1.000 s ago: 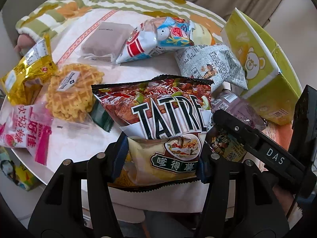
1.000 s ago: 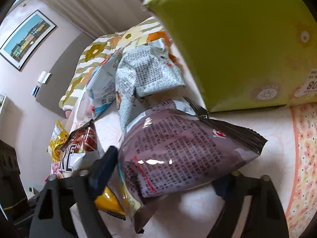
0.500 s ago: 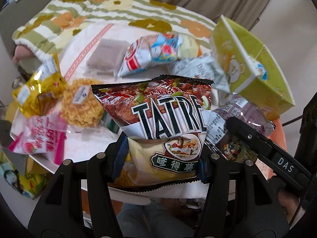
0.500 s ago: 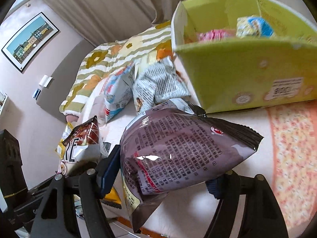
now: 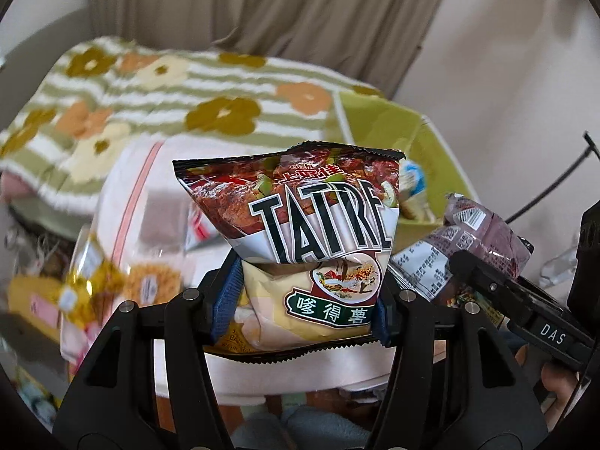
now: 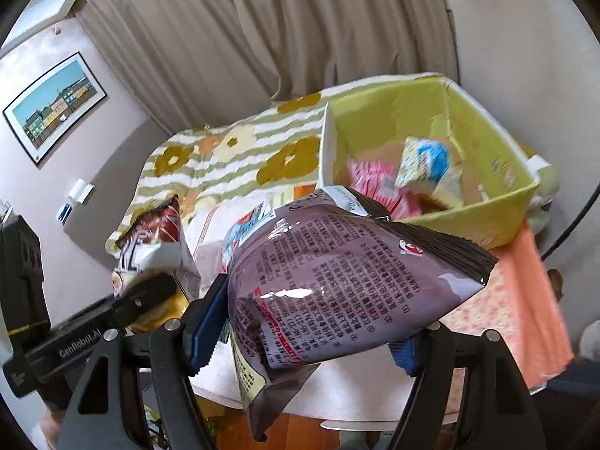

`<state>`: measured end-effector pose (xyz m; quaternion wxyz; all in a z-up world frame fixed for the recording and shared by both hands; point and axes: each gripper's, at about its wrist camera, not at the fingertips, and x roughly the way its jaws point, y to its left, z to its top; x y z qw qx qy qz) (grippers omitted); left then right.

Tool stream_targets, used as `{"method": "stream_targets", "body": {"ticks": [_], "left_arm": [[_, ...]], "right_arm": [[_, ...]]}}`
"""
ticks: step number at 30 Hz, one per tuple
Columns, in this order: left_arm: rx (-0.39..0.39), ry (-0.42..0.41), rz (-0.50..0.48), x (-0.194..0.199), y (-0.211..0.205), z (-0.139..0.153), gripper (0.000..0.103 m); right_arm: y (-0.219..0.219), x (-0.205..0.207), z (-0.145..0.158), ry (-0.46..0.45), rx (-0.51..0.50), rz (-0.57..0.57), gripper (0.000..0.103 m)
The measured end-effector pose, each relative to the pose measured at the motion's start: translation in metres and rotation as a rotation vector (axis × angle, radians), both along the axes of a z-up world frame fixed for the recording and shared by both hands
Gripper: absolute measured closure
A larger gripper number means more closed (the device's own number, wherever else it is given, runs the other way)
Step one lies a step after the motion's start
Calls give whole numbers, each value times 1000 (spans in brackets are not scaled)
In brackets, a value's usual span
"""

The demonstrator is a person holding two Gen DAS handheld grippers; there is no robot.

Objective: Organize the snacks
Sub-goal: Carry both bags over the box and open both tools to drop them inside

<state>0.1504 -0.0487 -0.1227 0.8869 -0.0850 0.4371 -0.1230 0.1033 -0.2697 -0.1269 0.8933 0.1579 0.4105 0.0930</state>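
Aloft, left gripper [image 5: 305,302] jaws clamped on TATRE chip bag [image 5: 300,240], right gripper [image 6: 311,326] jaws pinching purple snack bag [image 6: 337,292] before green box [image 6: 487,217]

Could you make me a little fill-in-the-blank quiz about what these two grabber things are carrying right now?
1. The left gripper is closed on a snack bag printed with the word ____.
2. The right gripper holds a bag whose main color is ____.
3. The open box beyond both bags is colored ____.
4. On the wall in the right wrist view hangs a framed ____.

Missing words: TATRE; purple; green; picture
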Motion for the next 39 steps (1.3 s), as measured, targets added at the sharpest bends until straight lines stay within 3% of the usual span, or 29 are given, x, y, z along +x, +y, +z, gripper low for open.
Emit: {"method": "stream_targets", "body": {"ticks": [7, 18, 29, 39], "left_arm": [[6, -59, -90, 48, -34, 35, 49], [-10, -74, -136, 148, -119, 47, 49], [35, 18, -125, 256, -194, 9, 49], [151, 78, -151, 308, -220, -37, 45]], "right_arm": [[-42, 18, 25, -35, -31, -56, 33], [-113, 98, 42, -82, -40, -81, 33], [-165, 187, 29, -58, -66, -50, 33], [-183, 225, 10, 6, -68, -70, 33]]}}
